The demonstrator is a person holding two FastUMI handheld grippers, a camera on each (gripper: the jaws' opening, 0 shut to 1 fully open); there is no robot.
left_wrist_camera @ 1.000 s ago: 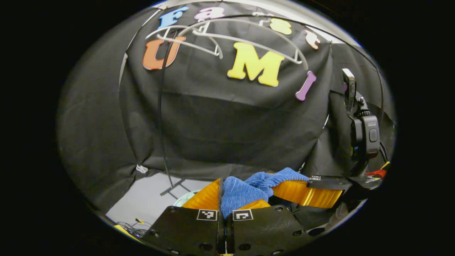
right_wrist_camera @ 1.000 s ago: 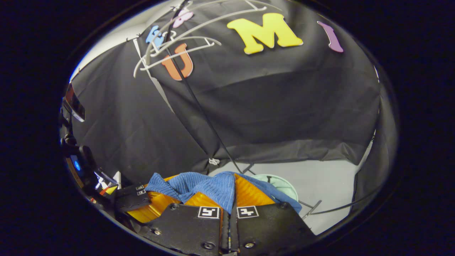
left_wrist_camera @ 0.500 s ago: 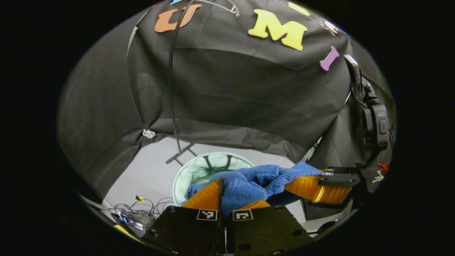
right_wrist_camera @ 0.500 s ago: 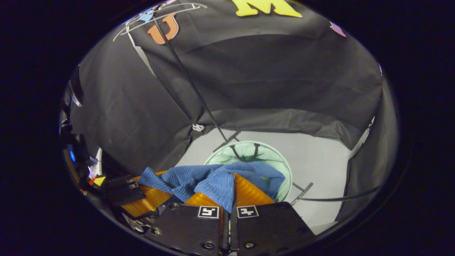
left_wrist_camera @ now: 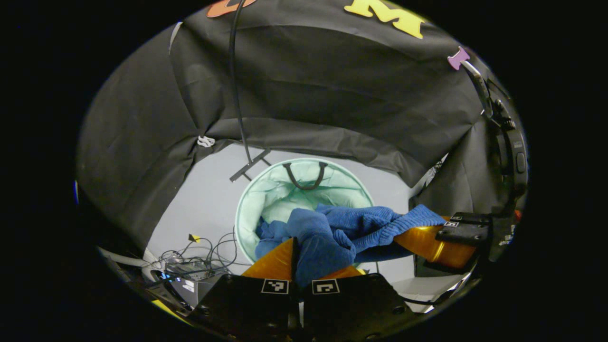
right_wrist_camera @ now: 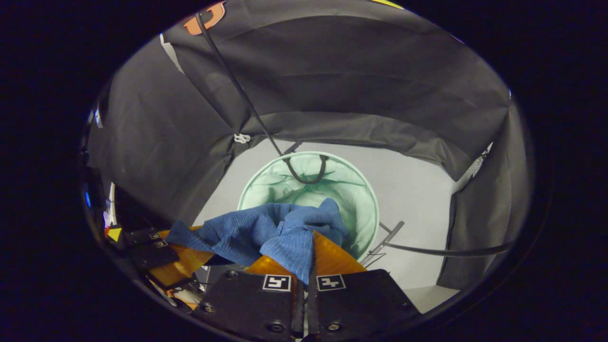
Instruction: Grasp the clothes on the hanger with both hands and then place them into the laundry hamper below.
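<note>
In the left gripper view, the left gripper is tilting downward, its jaws clamped on a fold of the blue ribbed knit garment. The right gripper is pinching another fold of that cloth, jaws pressed together on it, reaching in from the side. The garment is bunching between the two, hanging over the round pale-green mesh laundry hamper on the grey floor. Beyond it a thin black stand pole is rising against the wall.

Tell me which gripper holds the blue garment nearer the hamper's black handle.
The right gripper: in its own view, its pinch of the blue garment sits nearer the black handle than the left gripper.
</note>
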